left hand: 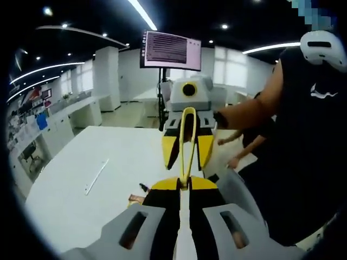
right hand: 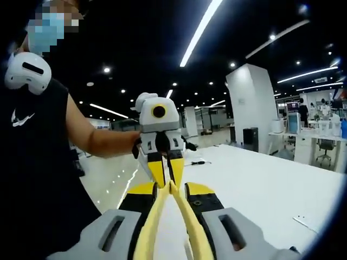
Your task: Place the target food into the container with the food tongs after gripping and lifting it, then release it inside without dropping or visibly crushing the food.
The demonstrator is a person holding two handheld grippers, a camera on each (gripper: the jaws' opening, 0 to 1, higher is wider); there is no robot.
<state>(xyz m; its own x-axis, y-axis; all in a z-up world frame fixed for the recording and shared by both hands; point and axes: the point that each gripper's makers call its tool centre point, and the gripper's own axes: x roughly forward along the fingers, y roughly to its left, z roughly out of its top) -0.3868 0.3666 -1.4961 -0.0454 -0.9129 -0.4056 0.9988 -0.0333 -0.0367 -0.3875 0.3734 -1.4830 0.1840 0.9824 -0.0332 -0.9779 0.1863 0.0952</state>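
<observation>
Right gripper view: logged food tongs (right hand: 154, 216) running lengthwise from right gripper (right hand: 171, 190) to left gripper (right hand: 167, 181), the 2 yellow arms spread wide near the camera and meeting in a point at the far claw. Faced each other head-on, both well above the white table (right hand: 260, 184).

Left gripper view: found left claw (left hand: 184, 184) nearly closed, apparently clamped on the tongs' narrow end. Showed right claw (left hand: 187, 162) with jaws set apart either side of the yellow loop, a gap on each side; could not tell whether it gripped further back.

Key relation: spotted a small brownish scrap (left hand: 135, 199) low on the table, just left of the left claw's jaws, beside a small dark bit (left hand: 143, 187). Judged possibly the target food, too small and blurred to confirm. Lay below and well apart from the tongs, nearer the left gripper. Tongs' long axis ran level, so judged a downward tilt needed first.

Could not place the container. Noted a pale flat strip (left hand: 96, 176) further left on the table, unidentified. Partly hidden behind the right gripper: a person's forearm (left hand: 244, 114).
</observation>
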